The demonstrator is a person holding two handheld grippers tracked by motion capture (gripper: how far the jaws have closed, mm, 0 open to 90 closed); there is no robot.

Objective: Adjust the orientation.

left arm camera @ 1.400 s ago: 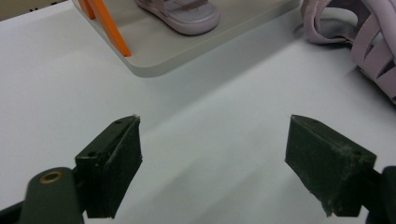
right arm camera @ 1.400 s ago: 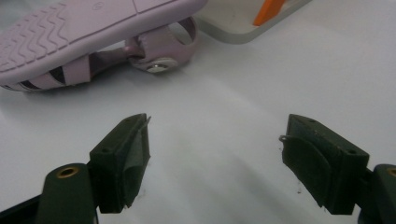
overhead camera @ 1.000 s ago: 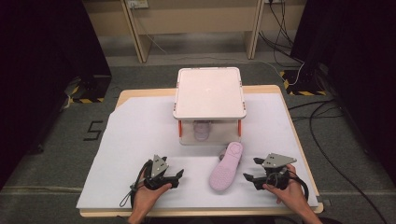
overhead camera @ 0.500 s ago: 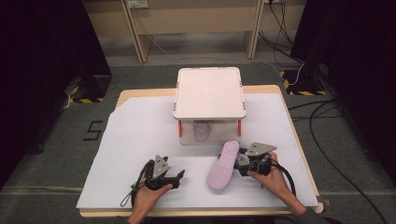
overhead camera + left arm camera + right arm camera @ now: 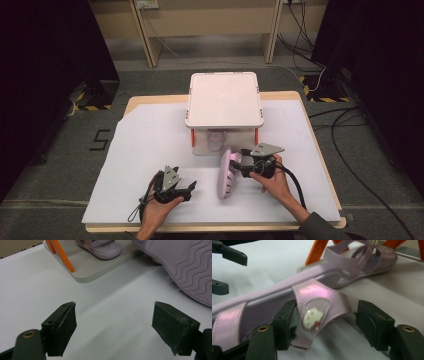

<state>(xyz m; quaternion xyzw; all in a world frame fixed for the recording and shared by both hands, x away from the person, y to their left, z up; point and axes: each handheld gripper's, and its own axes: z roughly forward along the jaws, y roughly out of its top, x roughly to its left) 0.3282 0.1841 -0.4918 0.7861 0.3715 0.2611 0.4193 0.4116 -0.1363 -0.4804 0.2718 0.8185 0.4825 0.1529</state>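
The table (image 5: pixel 320 150), under a white sheet (image 5: pixel 145 165), lies beneath both tongs; ahead of them, at the far middle of the sheet, stands the lidded pale box (image 5: pixel 224 99) on orange legs (image 5: pixel 61 256), and under it, on its grey base, rests a lilac sandal (image 5: pixel 101 247), upright, well ahead of the left gripper (image 5: pixel 186 189) and just beyond the right gripper (image 5: pixel 239 165).

The second lilac sandal (image 5: pixel 227 175) is tipped on its edge between the two tongs, its wavy sole turned toward the left gripper, its straps toward the right; it lies just beside the right gripper and a little apart from the left.

The right gripper, held in the person's right hand (image 5: pixel 272 182), has been closing its jaws; the cat-badged strap (image 5: pixel 317 315) sits between them, the left pad against the strap's edge, the right pad with a thin gap beside it, so the strap is bracketed but not pinched.

The left gripper, in the left hand (image 5: pixel 157 207), rests released on the sheet, jaws spread wide with only bare sheet between them.
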